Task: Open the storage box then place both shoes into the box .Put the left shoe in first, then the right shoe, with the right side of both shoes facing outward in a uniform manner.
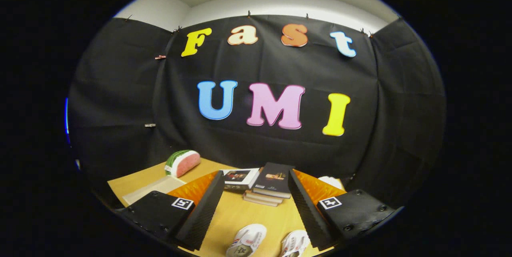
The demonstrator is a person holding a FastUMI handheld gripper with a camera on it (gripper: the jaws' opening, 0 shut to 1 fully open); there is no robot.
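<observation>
While the claw point(256, 193) gapes, shoes point(247, 241) lie between.

table point(244, 213): two shoes point(247, 240) point(295, 243) side by side, between the spread fingers | gripper point(256, 187) empty | books point(267, 187) stacked beyond shoes | watermelon slice point(182, 163) left-rear, behind flat tray point(152, 188)
</observation>
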